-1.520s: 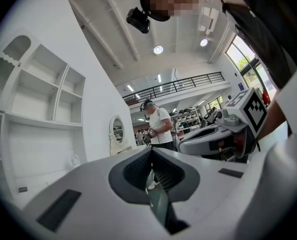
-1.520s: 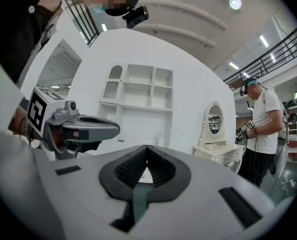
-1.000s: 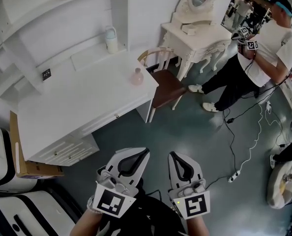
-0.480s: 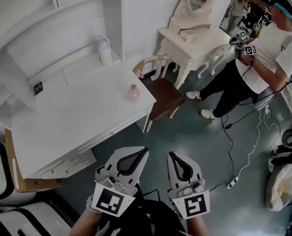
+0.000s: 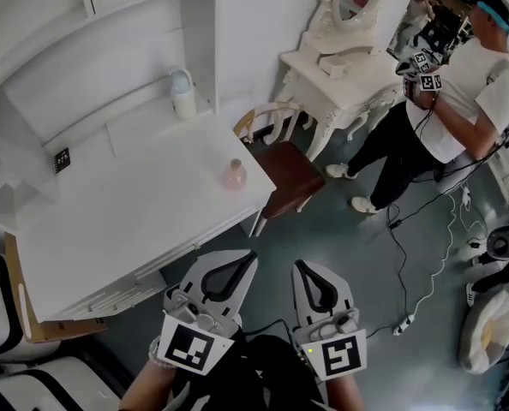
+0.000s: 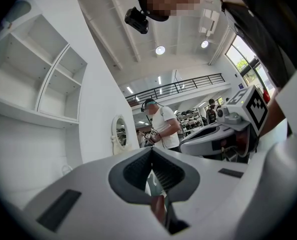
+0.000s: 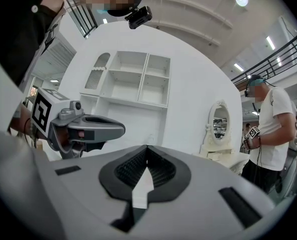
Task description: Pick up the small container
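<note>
The small container (image 5: 233,175), a pale pink bottle with a light cap, stands near the right end of the white desk (image 5: 126,204) in the head view. A taller white bottle with a bluish top (image 5: 182,93) stands at the desk's back. My left gripper (image 5: 251,256) and right gripper (image 5: 299,267) are side by side at the bottom of that view, short of the desk's front edge. Both are shut with nothing between the jaws. In the left gripper view the left gripper (image 6: 151,149) has its jaws together, as does the right gripper (image 7: 147,147) in the right gripper view.
A wooden chair (image 5: 289,168) stands at the desk's right end. Behind it is a white dressing table (image 5: 340,67) with an oval mirror. A person (image 5: 460,84) holding grippers stands at the right. Cables and a power strip (image 5: 403,325) lie on the floor. A cardboard box (image 5: 19,315) leans at the left.
The desk and the pink container have slid lower in the head view, closer to both grippers. The grippers keep their places side by side with jaws still shut.
</note>
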`<action>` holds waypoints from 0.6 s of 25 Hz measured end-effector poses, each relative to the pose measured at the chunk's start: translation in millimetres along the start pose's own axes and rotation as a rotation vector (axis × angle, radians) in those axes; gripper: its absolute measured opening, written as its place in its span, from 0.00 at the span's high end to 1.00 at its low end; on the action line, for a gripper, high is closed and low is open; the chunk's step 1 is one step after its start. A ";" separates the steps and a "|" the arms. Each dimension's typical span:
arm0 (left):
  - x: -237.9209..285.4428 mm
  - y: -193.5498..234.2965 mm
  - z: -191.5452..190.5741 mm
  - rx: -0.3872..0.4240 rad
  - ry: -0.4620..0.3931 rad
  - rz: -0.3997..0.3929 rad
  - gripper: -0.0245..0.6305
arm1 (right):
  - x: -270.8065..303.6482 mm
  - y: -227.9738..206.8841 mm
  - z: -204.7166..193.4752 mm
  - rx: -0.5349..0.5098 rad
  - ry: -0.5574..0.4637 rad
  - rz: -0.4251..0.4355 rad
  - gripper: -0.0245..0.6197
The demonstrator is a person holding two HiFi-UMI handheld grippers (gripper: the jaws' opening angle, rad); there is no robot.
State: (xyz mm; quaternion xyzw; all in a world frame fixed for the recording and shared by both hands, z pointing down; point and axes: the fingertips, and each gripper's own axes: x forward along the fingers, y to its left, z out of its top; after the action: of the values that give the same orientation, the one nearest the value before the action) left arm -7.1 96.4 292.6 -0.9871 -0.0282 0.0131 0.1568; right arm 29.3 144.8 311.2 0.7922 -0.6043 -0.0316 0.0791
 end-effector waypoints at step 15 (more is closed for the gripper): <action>-1.4 17.4 -6.7 -0.002 0.018 0.050 0.96 | 14.9 -2.4 -1.9 0.014 -0.004 0.022 0.96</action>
State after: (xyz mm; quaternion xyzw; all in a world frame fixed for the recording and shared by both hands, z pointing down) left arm -7.3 77.7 293.6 -0.9877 -0.0021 0.0081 0.1559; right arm 35.9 131.3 313.4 0.7860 -0.6133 -0.0278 0.0727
